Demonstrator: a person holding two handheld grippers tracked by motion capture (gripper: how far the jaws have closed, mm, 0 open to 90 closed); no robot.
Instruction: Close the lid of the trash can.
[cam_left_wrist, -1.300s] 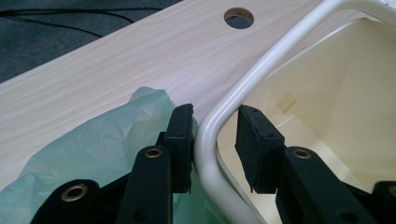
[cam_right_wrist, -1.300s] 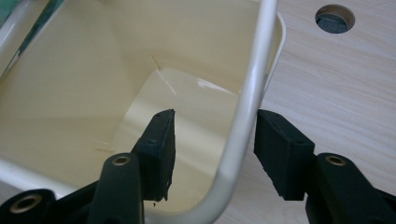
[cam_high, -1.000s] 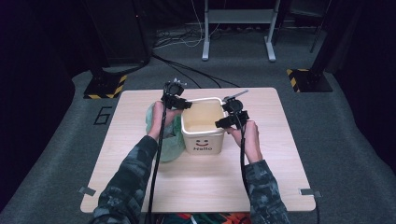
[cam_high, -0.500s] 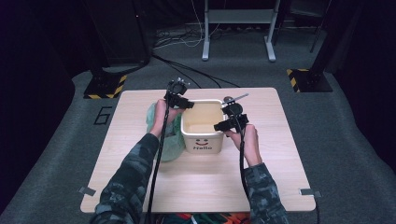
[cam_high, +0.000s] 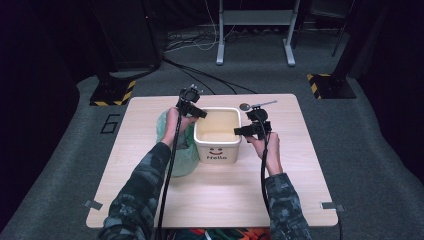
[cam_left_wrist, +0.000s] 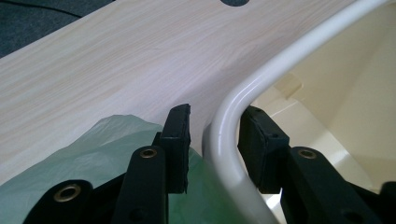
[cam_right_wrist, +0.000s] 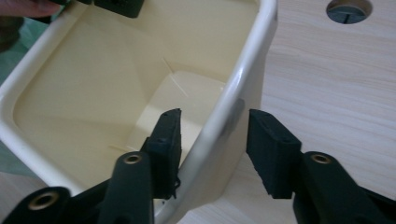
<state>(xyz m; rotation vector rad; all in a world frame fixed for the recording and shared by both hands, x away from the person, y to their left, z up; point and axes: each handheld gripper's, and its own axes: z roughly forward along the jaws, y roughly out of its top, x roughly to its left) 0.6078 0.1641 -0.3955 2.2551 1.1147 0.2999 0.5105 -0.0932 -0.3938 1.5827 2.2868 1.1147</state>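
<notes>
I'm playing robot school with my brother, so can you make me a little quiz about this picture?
1. What word is printed on the cream bin?
2. True or false: the green bag lies inside the bin.
3. What sits between the jaws of the left hand-held gripper? A) the bin's rim B) a cup C) nothing

Key: 1. Hello. 2. False; it lies beside the bin. 3. A.
</notes>
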